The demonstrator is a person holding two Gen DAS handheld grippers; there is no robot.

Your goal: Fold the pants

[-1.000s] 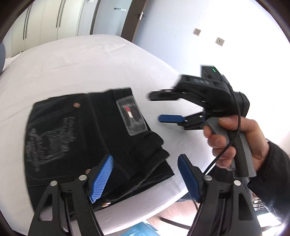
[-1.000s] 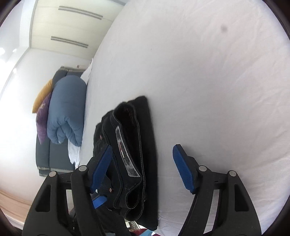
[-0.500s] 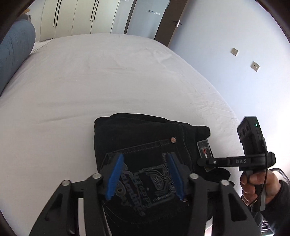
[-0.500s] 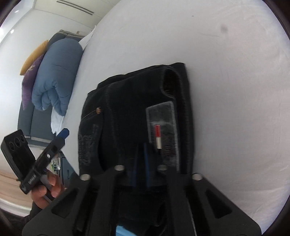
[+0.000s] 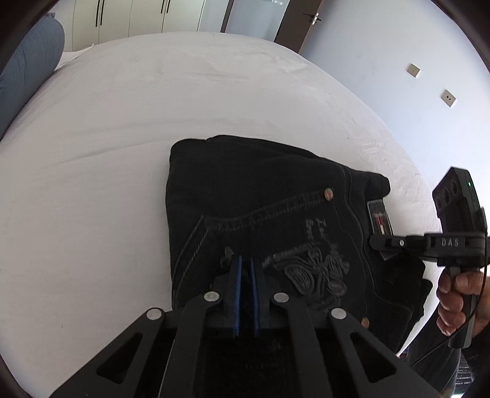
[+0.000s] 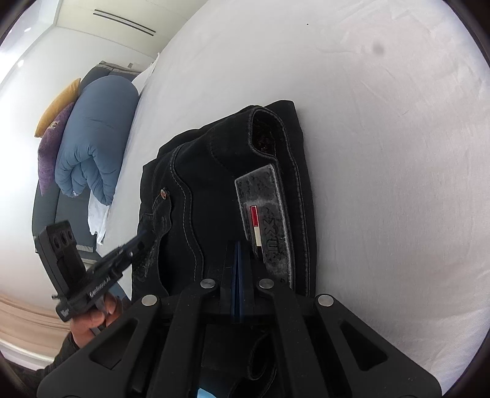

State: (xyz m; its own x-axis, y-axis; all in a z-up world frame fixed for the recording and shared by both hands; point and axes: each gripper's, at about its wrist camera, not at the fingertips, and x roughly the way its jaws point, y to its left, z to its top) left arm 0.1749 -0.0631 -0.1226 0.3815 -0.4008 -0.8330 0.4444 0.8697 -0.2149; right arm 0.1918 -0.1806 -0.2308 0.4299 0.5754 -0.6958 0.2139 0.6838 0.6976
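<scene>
Black folded pants (image 5: 260, 189) lie on the white bed (image 5: 137, 101), back pocket and grey waist label (image 5: 378, 217) facing up. My left gripper (image 5: 245, 260) hangs over the embroidered pocket, its jaws closing down to a thin slit with no cloth seen between the blue pads. In the right wrist view its tip (image 6: 142, 235) sits at the pocket edge of the pants (image 6: 214, 171). My right gripper (image 6: 237, 245) is shut, pads together, just beside the label (image 6: 263, 208). From the left wrist view its tip (image 5: 373, 242) rests at the label.
The near bed edge runs just below the pants at the lower right. A rolled blue duvet (image 6: 95, 137) with a yellow pillow (image 6: 58, 104) and a purple one lies off the bed's far side. Wardrobe doors (image 5: 122, 15) and a door stand behind. A hand (image 5: 453, 303) holds the right gripper.
Both grippers went from wide open to shut and came down over the pants. The left swung from the pants' side to above the pocket; the right moved onto the label.
</scene>
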